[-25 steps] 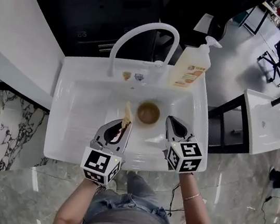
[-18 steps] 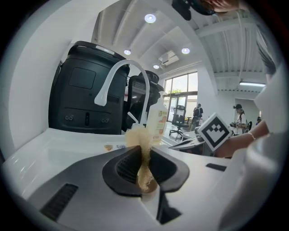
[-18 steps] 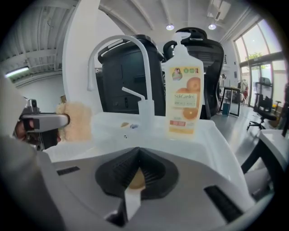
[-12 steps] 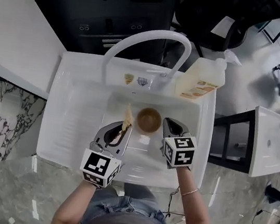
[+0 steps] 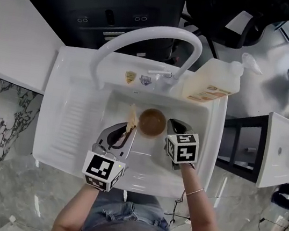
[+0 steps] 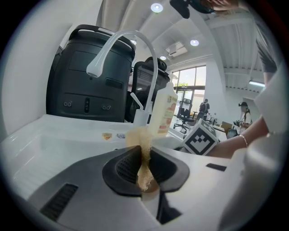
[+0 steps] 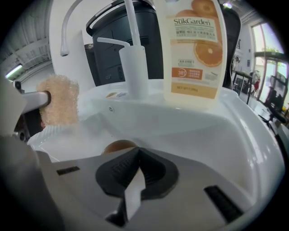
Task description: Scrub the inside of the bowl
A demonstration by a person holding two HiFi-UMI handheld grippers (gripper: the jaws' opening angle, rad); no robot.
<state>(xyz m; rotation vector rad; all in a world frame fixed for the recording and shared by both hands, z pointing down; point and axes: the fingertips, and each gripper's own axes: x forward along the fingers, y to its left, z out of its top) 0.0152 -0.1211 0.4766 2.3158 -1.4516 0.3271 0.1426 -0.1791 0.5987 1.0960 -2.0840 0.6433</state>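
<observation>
A small brown bowl (image 5: 151, 122) sits upright on the floor of the white sink (image 5: 79, 113); its rim also shows in the right gripper view as the bowl (image 7: 118, 146), just past the jaws. My left gripper (image 5: 127, 131) is left of the bowl, shut on a tan scrubbing sponge (image 5: 131, 116) that sticks up beyond the jaws. In its own view the left gripper (image 6: 143, 164) pinches the sponge (image 6: 142, 144) edge-on. My right gripper (image 5: 173, 125) is close beside the bowl's right, shut and holding nothing. The right gripper (image 7: 135, 173) looks over the bowl at the sponge (image 7: 57, 100).
A white arched faucet (image 5: 146, 36) rises behind the basin. An orange-labelled soap bottle (image 5: 212, 80) with a pump stands on the back right rim; the bottle (image 7: 194, 49) fills the top of the right gripper view. A ribbed drainboard (image 5: 70, 119) lies left of the basin.
The head view has shifted. My right gripper has drawn in closer to the bowl's right side. The left gripper keeps its hold on the sponge beside the bowl.
</observation>
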